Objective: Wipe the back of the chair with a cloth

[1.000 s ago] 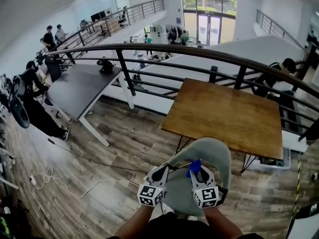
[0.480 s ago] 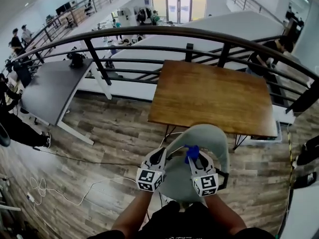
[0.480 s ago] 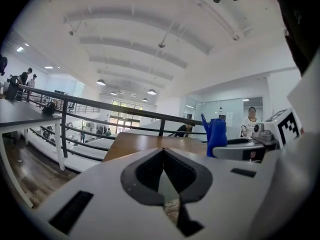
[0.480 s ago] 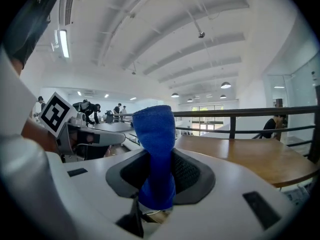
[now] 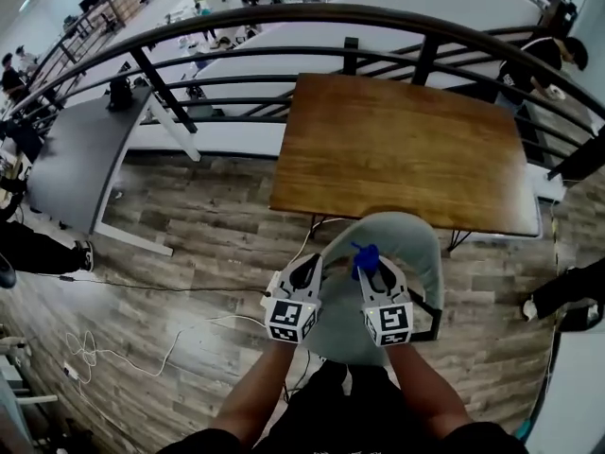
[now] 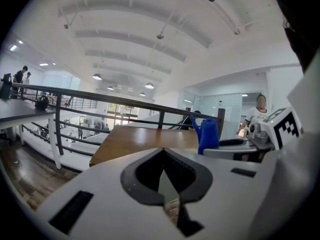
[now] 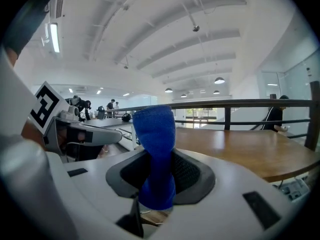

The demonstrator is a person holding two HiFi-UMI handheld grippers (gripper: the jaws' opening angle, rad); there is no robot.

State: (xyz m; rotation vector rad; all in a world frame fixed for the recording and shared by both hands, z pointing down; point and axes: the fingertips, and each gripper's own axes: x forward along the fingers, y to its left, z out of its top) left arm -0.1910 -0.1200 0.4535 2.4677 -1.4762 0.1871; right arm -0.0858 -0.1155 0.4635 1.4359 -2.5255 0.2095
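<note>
A pale grey-green chair [image 5: 416, 253] stands below me, tucked at the near edge of a wooden table [image 5: 406, 149]; its curved back runs between my two hands. My right gripper [image 5: 370, 266] is shut on a blue cloth [image 5: 365, 256], which sticks up from the jaws [image 7: 156, 154] above the chair. My left gripper [image 5: 308, 270] hovers beside the chair's left edge, jaws shut with nothing between them [image 6: 165, 181]. The blue cloth [image 6: 207, 133] also shows to the right in the left gripper view.
A black curved railing [image 5: 284, 17] runs behind the wooden table. A grey desk [image 5: 71, 159] stands at the left. White cables [image 5: 123, 357] lie on the wood floor. People stand at the far left and right edges.
The head view has tilted further down, so table and chair sit higher and nearer. Both grippers keep their places over the chair; the cloth stays in the right one.
</note>
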